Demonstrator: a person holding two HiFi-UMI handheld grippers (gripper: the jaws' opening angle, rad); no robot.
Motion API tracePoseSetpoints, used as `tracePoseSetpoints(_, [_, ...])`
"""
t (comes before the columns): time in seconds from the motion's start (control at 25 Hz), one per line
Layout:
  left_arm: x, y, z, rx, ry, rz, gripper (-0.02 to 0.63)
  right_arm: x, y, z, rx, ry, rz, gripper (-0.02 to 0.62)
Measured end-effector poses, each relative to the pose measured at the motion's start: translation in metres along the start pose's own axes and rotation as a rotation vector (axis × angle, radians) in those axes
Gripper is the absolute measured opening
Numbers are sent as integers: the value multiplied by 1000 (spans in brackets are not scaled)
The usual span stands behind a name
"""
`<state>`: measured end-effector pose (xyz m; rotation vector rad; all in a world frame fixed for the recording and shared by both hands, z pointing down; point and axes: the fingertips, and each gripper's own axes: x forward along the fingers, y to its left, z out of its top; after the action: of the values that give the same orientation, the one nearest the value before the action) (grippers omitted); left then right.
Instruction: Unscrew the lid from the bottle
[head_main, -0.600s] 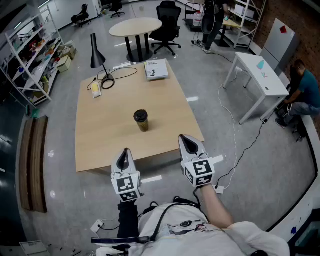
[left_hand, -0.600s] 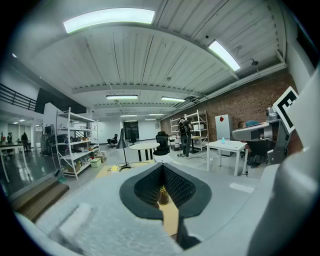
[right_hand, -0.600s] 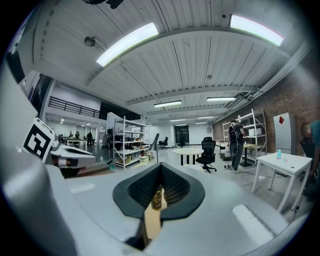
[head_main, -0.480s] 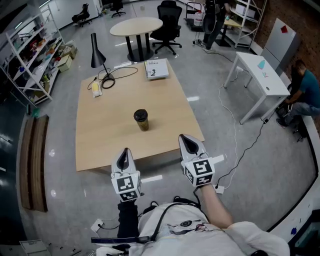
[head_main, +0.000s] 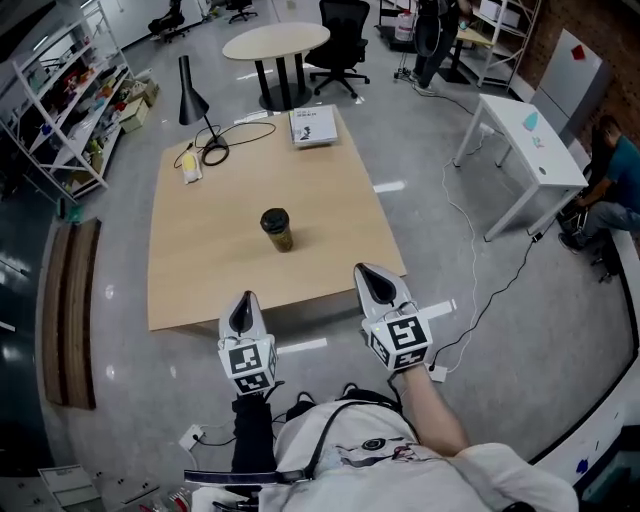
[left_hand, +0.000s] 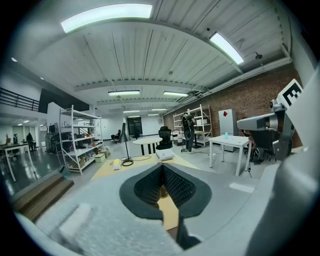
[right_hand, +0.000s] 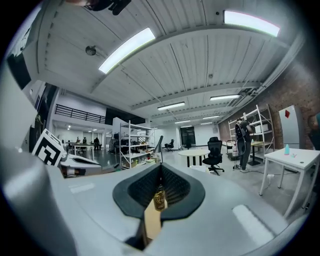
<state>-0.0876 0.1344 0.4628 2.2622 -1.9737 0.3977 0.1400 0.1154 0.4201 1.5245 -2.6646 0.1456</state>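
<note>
A small amber bottle (head_main: 278, 233) with a dark lid stands upright near the middle of the wooden table (head_main: 190, 290). Both grippers hover off the table's near edge, well short of the bottle. My left gripper (head_main: 241, 310) is shut and holds nothing; my right gripper (head_main: 372, 283) is shut and holds nothing too. In the right gripper view the bottle (right_hand: 159, 198) shows through the narrow slit between the closed jaws. The left gripper view gives only a sliver of the bottle (left_hand: 162, 192) past its own closed jaws.
At the table's far end lie a black lamp (head_main: 190, 98) with its cable, a yellow item (head_main: 191, 167) and a book (head_main: 313, 127). Beyond stand a round table (head_main: 276, 42), an office chair (head_main: 343, 25), shelving (head_main: 70, 100) on the left and a white desk (head_main: 530, 140) on the right.
The head view has shifted slightly, so the table and bottle sit a little higher and further left. Both grippers keep their place and stay shut.
</note>
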Motion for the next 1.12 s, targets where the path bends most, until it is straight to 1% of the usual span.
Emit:
tracePoseSetpoints(0.08, [5,-4,-11,-6,25,2,2,-5,-4,0,11,-6,16,5])
tracePoseSetpoints(0.2, [16,-13,-29,-6,64,-14,3,-8,-10,-2,26,-2,44,6])
tracePoseSetpoints(0.24, [21,-16,-35,-8,76,-19,4,-8,-12,-2,30,1,57,23])
tracePoseSetpoints(0.32, [32,-18,-49,-17,101,-28,40,-4,-14,-3,38,0,84,53])
tracePoseSetpoints(0.36, [39,-19,-58,-22,113,-35,76,0,-14,-3,46,-3,97,69])
tracePoseSetpoints(0.44, [56,-21,-76,-33,142,-65,177,10,-15,-3,57,-7,123,101])
tracePoseSetpoints(0.52, [80,-26,-96,-35,181,-123,293,26,-15,-3,50,1,149,151])
tracePoseSetpoints(0.6, [112,-29,-113,-30,203,-187,435,46,-17,-3,29,16,168,186])
tracePoseSetpoints(0.72, [171,-25,-144,-29,210,-235,542,80,-27,-5,-7,52,162,190])
tracePoseSetpoints(0.8, [211,-20,-168,-53,254,-237,552,104,-41,-9,-9,85,135,189])
tracePoseSetpoints(0.88, [249,-11,-183,-65,289,-225,552,129,-57,-8,-3,119,101,188])
tracePoseSetpoints(1.0, [294,-5,-198,-22,292,-236,551,170,-74,-2,-5,156,64,186])
tracePoseSetpoints(1.12, [324,-18,-207,25,289,-299,549,203,-85,-7,-2,203,37,181])
